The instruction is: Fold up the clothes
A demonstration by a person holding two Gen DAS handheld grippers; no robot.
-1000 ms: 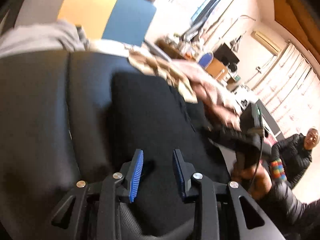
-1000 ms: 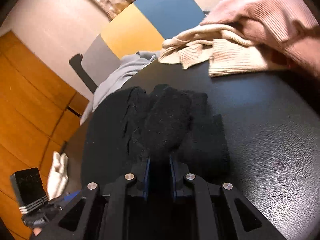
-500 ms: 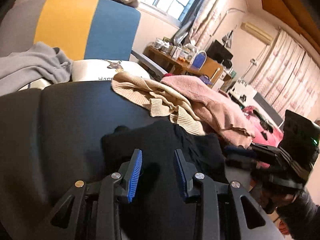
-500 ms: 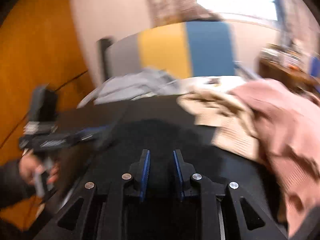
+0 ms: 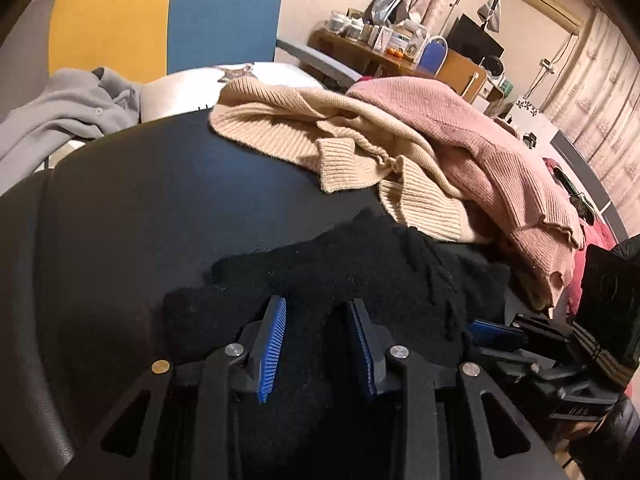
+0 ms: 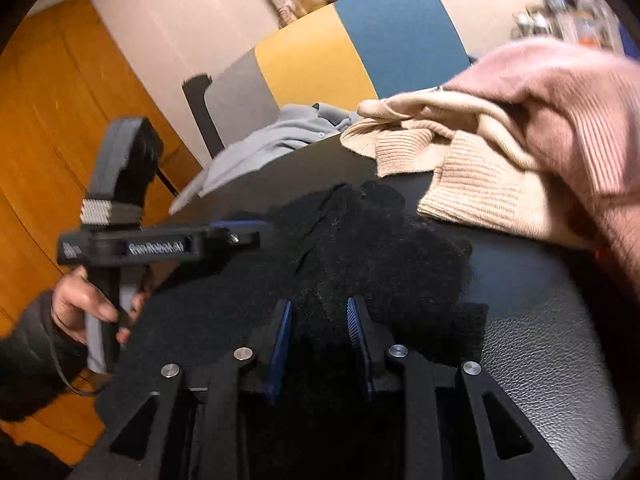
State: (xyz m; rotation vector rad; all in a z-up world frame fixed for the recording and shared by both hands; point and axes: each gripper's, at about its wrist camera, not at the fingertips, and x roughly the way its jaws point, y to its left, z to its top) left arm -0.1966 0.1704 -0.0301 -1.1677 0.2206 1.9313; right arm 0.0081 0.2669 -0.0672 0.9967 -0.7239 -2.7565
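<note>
A black knit garment (image 5: 360, 272) lies bunched on the black leather surface (image 5: 160, 208). My left gripper (image 5: 318, 340) hovers low over its near edge, open, with black fabric showing between the blue pads (image 5: 272, 344). In the right wrist view the same garment (image 6: 380, 252) mounds up just ahead of my right gripper (image 6: 319, 338), whose jaws stand apart around a ridge of the cloth. The left gripper (image 6: 240, 236) comes in from the left there, held by a hand (image 6: 80, 308). The right gripper (image 5: 496, 330) shows at the garment's right edge in the left wrist view.
A beige ribbed sweater (image 5: 320, 140) and a pink sweater (image 5: 480, 136) are piled just beyond the black garment. A grey garment (image 5: 60, 116) hangs off the far left edge. Behind stands a yellow and blue chair back (image 5: 168, 16); wooden panelling (image 6: 52, 120) is left.
My right gripper's jaws have widened from a tight pinch on the black garment a second ago. Both grippers have swung round and now sit low at the garment's near edge.
</note>
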